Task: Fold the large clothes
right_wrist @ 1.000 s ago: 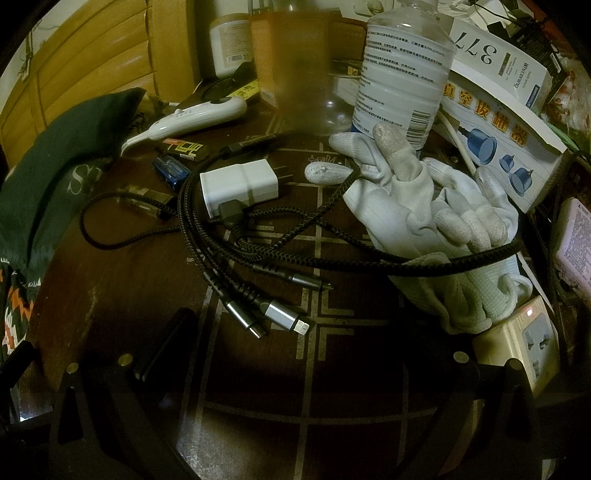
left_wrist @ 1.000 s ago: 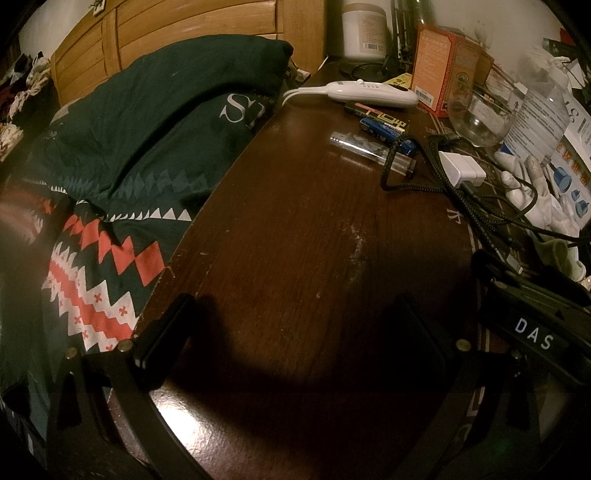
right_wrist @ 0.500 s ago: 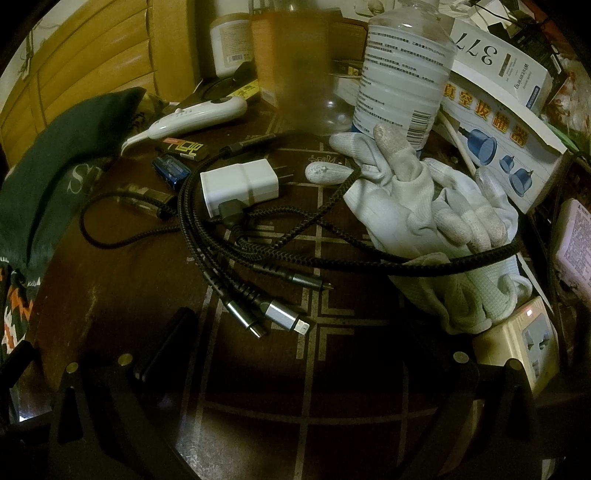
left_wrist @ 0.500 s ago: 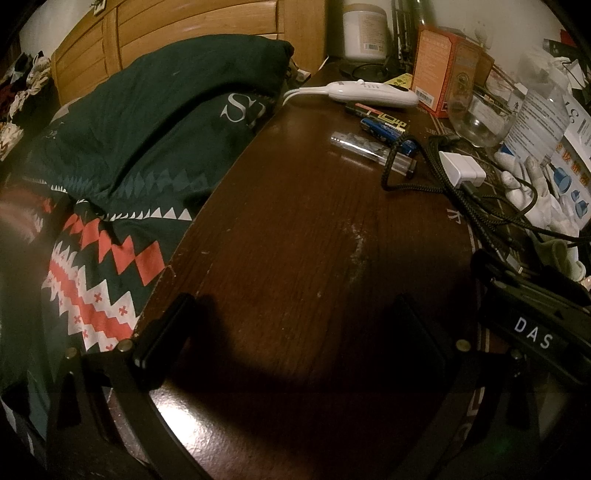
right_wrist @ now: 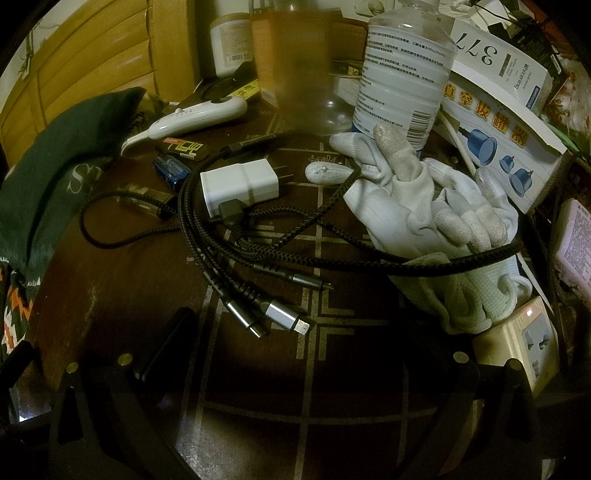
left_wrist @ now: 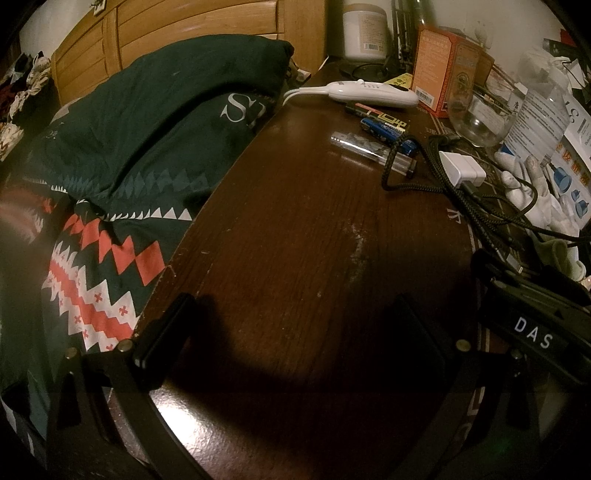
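Observation:
A dark green cloth (left_wrist: 155, 122) with white letters lies bunched on a bed at the left, over a patterned red, white and green cover (left_wrist: 92, 273); the same cloth (right_wrist: 55, 173) shows at the left of the right wrist view. My left gripper (left_wrist: 291, 332) rests open over the dark wooden table (left_wrist: 295, 229), with nothing between its fingers. My right gripper (right_wrist: 291, 332) is open too, low over the table among cables, holding nothing. The right gripper's body (left_wrist: 532, 332), marked DAS, shows at the right of the left wrist view.
The table's right half is crowded: black braided cables (right_wrist: 258, 243) with a white charger (right_wrist: 240, 184), white gloves (right_wrist: 436, 210), a plastic bottle (right_wrist: 402, 66), boxes (right_wrist: 509, 122), a white remote (left_wrist: 369, 92), a glass (left_wrist: 476, 122), batteries (left_wrist: 388, 129) and a socket block (right_wrist: 524, 343). A wooden headboard (left_wrist: 184, 33) stands behind.

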